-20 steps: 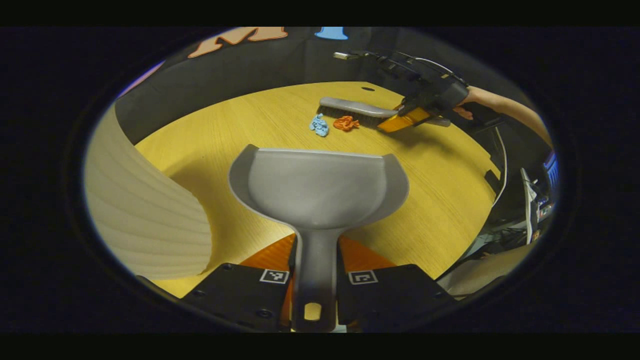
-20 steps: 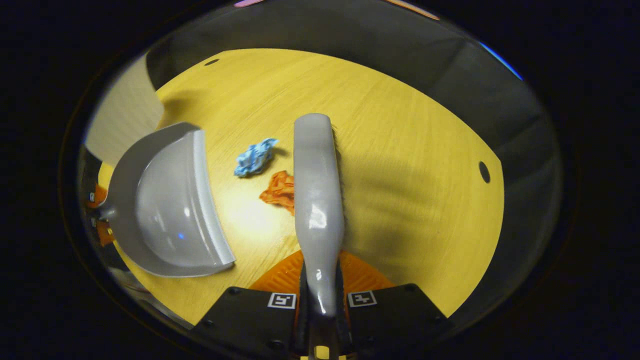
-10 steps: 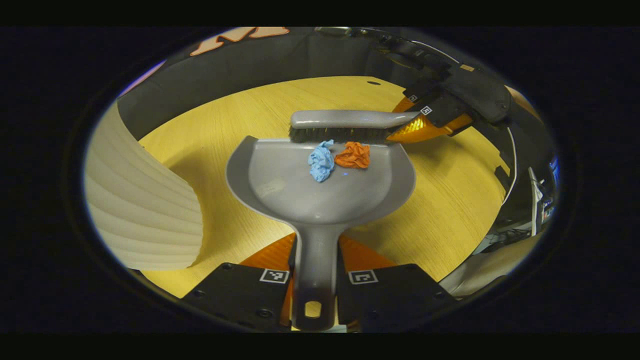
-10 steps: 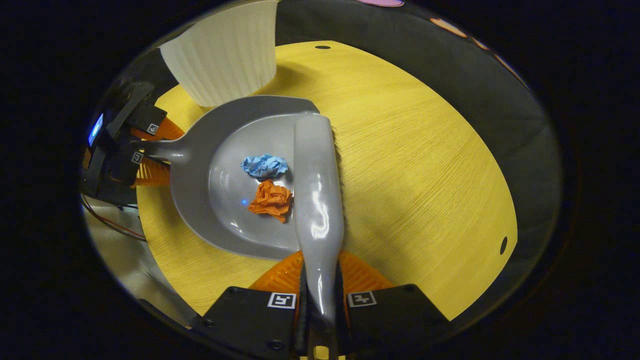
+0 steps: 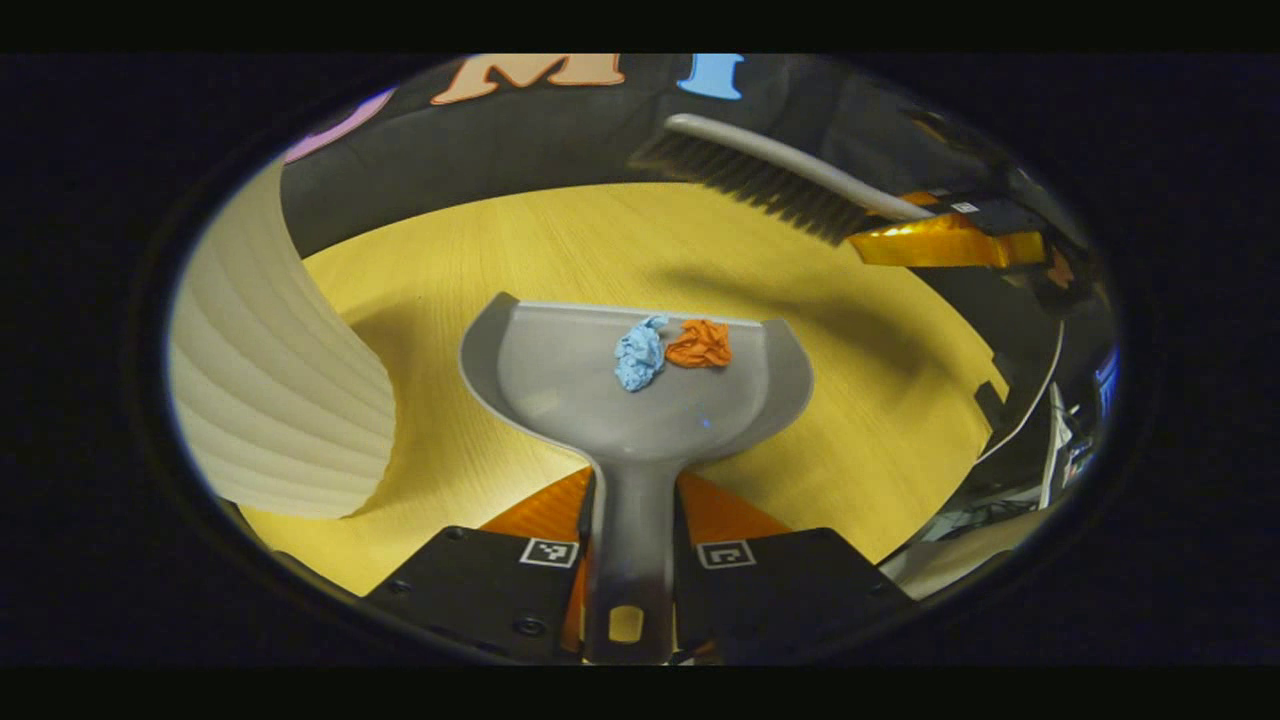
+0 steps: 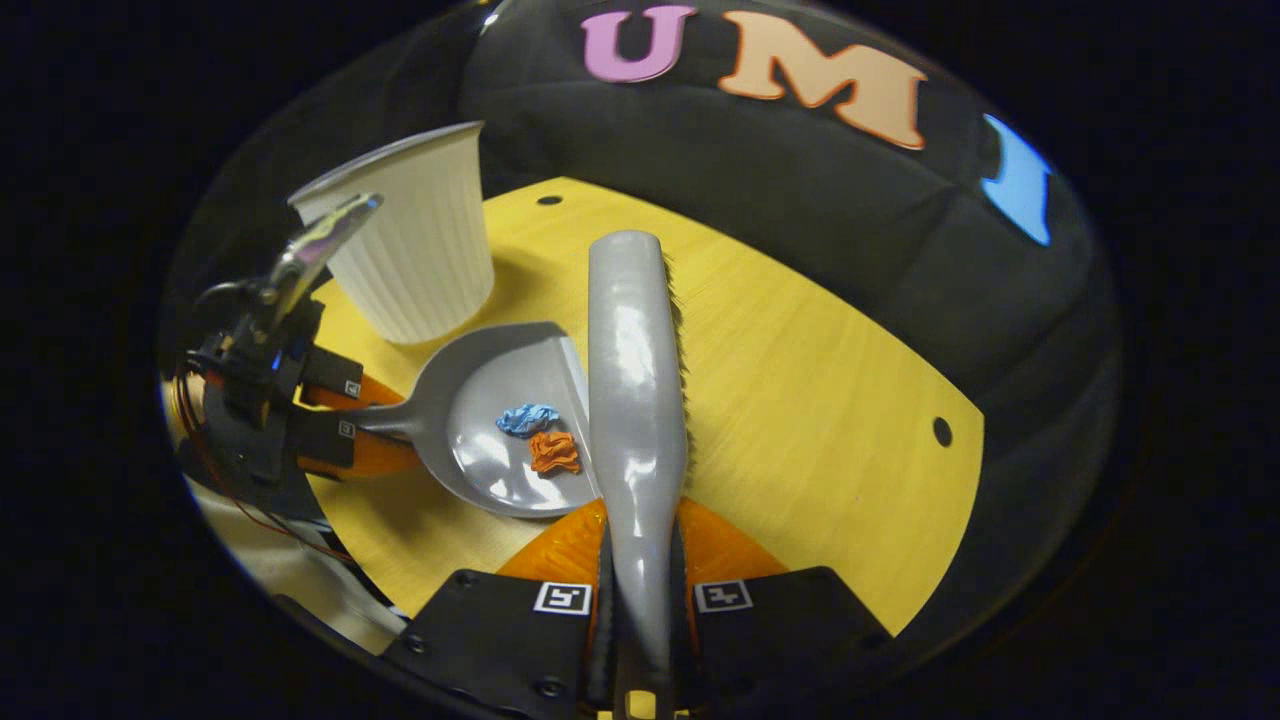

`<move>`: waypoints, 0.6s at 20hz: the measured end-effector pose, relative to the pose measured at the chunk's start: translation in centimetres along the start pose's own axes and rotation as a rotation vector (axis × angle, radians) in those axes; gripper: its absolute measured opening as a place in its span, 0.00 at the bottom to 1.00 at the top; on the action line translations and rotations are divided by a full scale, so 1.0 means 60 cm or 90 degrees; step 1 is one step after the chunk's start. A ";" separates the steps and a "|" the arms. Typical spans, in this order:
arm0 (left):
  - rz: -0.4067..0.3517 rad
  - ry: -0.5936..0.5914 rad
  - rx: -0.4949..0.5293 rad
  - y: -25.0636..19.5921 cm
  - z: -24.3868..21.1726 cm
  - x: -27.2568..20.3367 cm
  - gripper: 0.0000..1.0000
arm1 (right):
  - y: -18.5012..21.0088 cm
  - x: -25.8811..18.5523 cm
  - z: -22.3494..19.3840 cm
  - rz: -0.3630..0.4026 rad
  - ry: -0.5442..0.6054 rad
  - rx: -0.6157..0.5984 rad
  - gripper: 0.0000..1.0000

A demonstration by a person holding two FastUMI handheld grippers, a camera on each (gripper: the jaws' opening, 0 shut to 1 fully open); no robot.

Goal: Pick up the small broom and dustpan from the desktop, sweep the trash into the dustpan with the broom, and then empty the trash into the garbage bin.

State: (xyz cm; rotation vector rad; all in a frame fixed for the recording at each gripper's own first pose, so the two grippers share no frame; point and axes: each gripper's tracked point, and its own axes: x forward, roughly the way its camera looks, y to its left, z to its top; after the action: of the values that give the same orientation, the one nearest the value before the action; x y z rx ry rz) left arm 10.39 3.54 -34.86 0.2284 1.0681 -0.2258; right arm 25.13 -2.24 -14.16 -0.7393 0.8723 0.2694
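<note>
The left gripper (image 5: 634, 560) has its jaws pinched on the handle of the grey dustpan (image 5: 600, 385), which sits low over the yellow wooden counter (image 5: 860, 420) with its open lip facing away from the gripper. Inside the pan, close to that lip, lie two crumpled scraps side by side and touching: a blue wad (image 5: 638, 352) and an orange wad (image 5: 700, 343). The right gripper (image 6: 640, 600) has its jaws clamped on the handle of the small broom (image 6: 635, 360), and from the left gripper view the broom (image 5: 770, 175) hangs in the air above the counter's far side, bristles down, well clear of the pan. A white ribbed garbage bin (image 5: 275, 395) stands on the counter just beside the dustpan, on its left as the left gripper view looks; the right gripper view shows it beyond the pan (image 6: 500, 420).
</note>
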 end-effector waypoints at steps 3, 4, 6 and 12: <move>-0.008 -0.049 -0.034 -0.011 0.005 -0.002 0.29 | -0.003 -0.070 -0.042 -0.045 -0.038 0.075 0.23; -0.009 -0.063 -0.048 -0.013 0.006 -0.007 0.27 | -0.007 -0.091 -0.063 -0.071 -0.050 0.103 0.23; -0.016 -0.091 -0.070 -0.014 0.013 -0.022 0.29 | -0.003 -0.120 -0.108 -0.093 -0.064 0.183 0.23; -0.006 -0.167 -0.016 0.005 0.008 -0.029 0.31 | 0.023 -0.096 -0.166 -0.073 -0.095 0.372 0.23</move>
State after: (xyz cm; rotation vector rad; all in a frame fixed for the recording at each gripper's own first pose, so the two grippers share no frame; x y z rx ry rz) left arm 10.04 3.80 -33.07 0.1656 0.8109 -0.2432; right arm 14.89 -7.63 -14.54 -0.2181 0.7126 -0.0379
